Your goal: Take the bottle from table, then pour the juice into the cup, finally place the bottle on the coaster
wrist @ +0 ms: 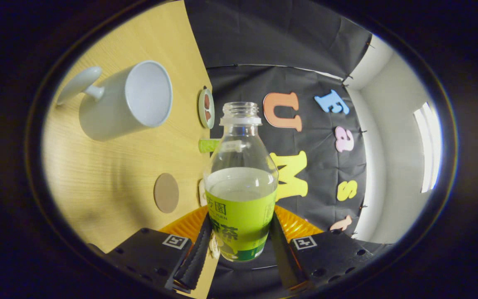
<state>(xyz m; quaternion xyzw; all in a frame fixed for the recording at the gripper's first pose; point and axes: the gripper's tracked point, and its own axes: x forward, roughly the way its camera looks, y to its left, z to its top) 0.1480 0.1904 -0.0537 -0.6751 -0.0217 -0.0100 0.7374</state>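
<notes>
Two fingers of the gripper are clamped on the juice bottle, one pressing each side of its green label, so the bottle is held between them and lifted off the wooden table. The bottle is clear plastic, uncapped, with a ribbed open neck pointing toward 12 o'clock from the fingers, and pale juice fills it roughly to the top edge of the label, the upper half being empty. The whole view is rolled, so the table stands as a slanted plane at about 9 to 11 o'clock of the bottle, while the booth's dark wall lies behind the bottle and to 3 o'clock. A white mug sits on that table at about 10 o'clock of the bottle, well apart from it, its open mouth turned toward the bottle and its handle on the far side; the inside looks empty. A round brown coaster lies flat on the table at 9 o'clock of the bottle's label, near the table edge. At the edge near the bottle's neck stands a small round dish with reddish pieces in it, and just below it a small green object partly hidden by the bottle.
</notes>
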